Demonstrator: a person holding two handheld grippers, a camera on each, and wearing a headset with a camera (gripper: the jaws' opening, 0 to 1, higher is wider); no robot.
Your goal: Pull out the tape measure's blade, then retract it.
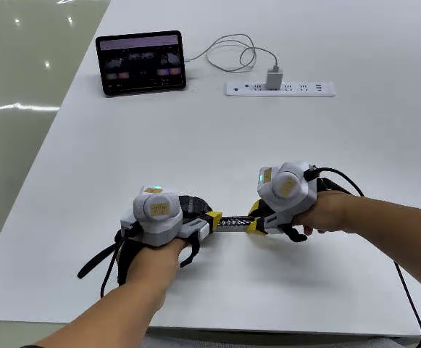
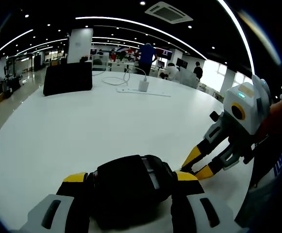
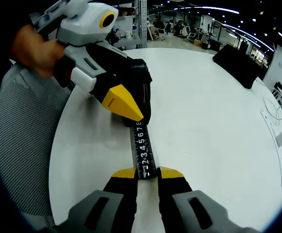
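Observation:
The black tape measure (image 1: 193, 205) lies on the white table (image 1: 196, 130) near its front edge. My left gripper (image 1: 203, 217) is shut on the case (image 2: 128, 187), whose sides sit between the yellow-tipped jaws. A short length of blade (image 1: 233, 221) runs from the case to the right. My right gripper (image 1: 253, 219) is shut on the blade's end. In the right gripper view the numbered blade (image 3: 141, 148) reaches from my right gripper (image 3: 145, 173) up to the case (image 3: 133, 92), about ten centimetres out. The right gripper (image 2: 199, 165) also shows in the left gripper view, right of the case.
A dark tablet (image 1: 141, 61) stands at the back left. To its right lies a white power strip (image 1: 279, 88) with a charger and a looped cable (image 1: 232, 52). The table's left edge (image 1: 43, 152) drops to the floor. A black cable (image 1: 406, 290) trails behind my right arm.

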